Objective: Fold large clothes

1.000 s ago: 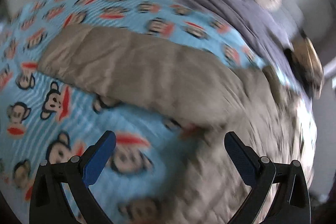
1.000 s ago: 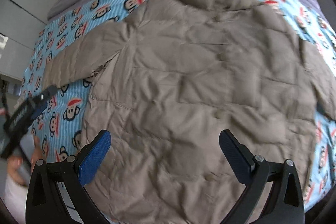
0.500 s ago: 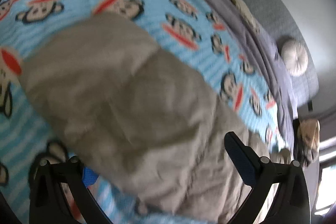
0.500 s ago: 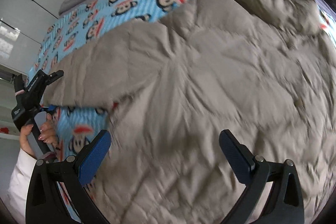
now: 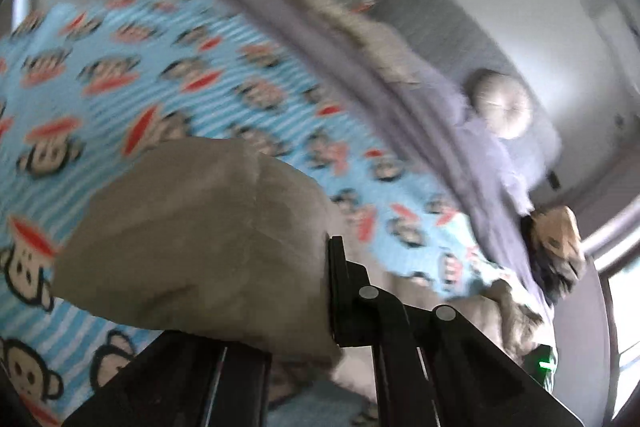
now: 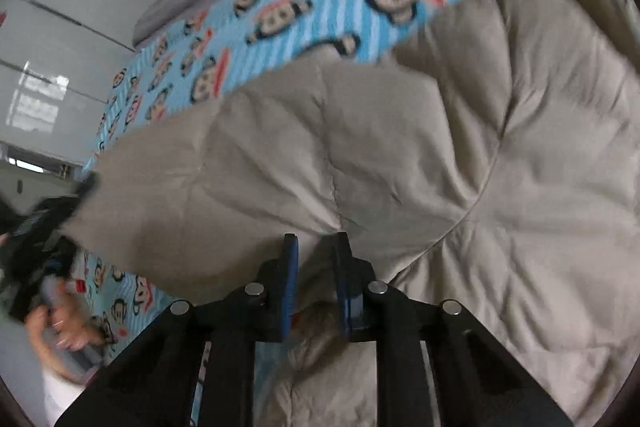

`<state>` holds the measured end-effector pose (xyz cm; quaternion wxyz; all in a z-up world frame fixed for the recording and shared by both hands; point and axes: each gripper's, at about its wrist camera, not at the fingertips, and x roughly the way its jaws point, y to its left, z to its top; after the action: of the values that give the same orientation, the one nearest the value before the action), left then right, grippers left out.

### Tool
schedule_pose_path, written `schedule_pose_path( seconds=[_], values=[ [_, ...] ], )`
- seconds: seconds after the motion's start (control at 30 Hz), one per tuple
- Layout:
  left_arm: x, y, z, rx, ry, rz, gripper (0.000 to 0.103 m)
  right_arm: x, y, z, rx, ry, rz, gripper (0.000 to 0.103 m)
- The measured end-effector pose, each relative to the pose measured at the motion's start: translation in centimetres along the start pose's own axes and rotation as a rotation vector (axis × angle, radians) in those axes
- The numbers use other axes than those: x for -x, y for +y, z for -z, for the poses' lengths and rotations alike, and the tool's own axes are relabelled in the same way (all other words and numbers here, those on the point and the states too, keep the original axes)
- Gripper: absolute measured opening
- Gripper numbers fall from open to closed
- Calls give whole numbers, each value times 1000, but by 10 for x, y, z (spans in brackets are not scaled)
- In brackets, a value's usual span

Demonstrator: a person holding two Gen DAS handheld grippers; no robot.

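Observation:
A large grey-brown quilted jacket [image 6: 460, 155] lies spread on a bed. My right gripper [image 6: 314, 267] is shut on the jacket at the base of its left sleeve, near the armpit. My left gripper [image 5: 316, 291] is shut on the cuff end of that sleeve [image 5: 208, 235] and holds it lifted off the bed; the sleeve hides its left finger. The left gripper and the hand holding it also show at the left edge of the right wrist view [image 6: 44, 227].
The bed has a blue blanket [image 5: 120, 75] printed with cartoon monkeys and a purple sheet [image 5: 420, 107] behind it. A round cushion [image 5: 502, 105] and a dark garment [image 5: 556, 247] lie at the far side. White wall panels [image 6: 60, 27] stand left of the bed.
Both grippers went from wide open to shut. The left came down on the sleeve end and raised it; the right moved in onto the jacket at the sleeve's base.

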<state>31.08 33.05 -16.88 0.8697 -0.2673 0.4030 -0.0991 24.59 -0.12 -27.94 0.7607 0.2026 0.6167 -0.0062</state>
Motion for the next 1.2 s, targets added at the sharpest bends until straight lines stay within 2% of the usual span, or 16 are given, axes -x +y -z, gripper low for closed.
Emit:
schedule_pose_path(
  seconds=[0.1, 0.2, 0.3, 0.4, 0.53, 0.6, 0.77, 0.83, 0.9, 0.93, 0.97, 1.0, 1.03, 1.1, 1.13, 1.2],
  values=[
    [10, -45, -2, -99, 1, 117, 8, -23, -6, -1, 8, 31, 2, 19],
    [16, -103, 5, -187, 9, 232, 8, -28, -18, -5, -18, 62, -56, 18],
    [10, -158, 19, -238, 61, 336, 8, -4, -34, -7, -50, 60, -142, 18],
    [-8, -221, 48, -334, 129, 394, 8, 38, -63, 1, -70, 11, -129, 19],
    [-49, -295, 113, -503, 236, 378, 8, 95, -119, 22, -74, -68, -1, 19],
    [-76, -322, 158, -605, 293, 312, 8, 121, -152, 38, -105, -99, 68, 19],
    [-117, -347, 250, -818, 400, 153, 9, 167, -227, 66, -222, -156, 159, 18],
    [-120, -352, 275, -907, 408, 86, 9, 169, -243, 69, -252, -160, 162, 18],
    [-117, -352, 291, -950, 403, 59, 11, 170, -255, 70, -273, -166, 161, 18],
    [-114, -351, 293, -962, 396, 49, 17, 168, -258, 69, -282, -171, 155, 19],
    [-108, -351, 293, -964, 398, 53, 46, 167, -259, 68, -289, -176, 149, 19],
    [-103, -349, 291, -960, 393, 58, 83, 164, -262, 64, -300, -181, 141, 19],
    [-97, -348, 290, -956, 372, 59, 93, 163, -265, 63, -307, -184, 135, 19],
    [-79, -343, 284, -970, 331, 76, 95, 163, -265, 60, -323, -192, 128, 20],
    [-74, -342, 279, -974, 325, 73, 95, 161, -264, 56, -329, -195, 127, 27],
    [-60, -331, 260, -954, 278, 56, 95, 166, -257, 54, -329, -214, 127, 59]
  ],
)
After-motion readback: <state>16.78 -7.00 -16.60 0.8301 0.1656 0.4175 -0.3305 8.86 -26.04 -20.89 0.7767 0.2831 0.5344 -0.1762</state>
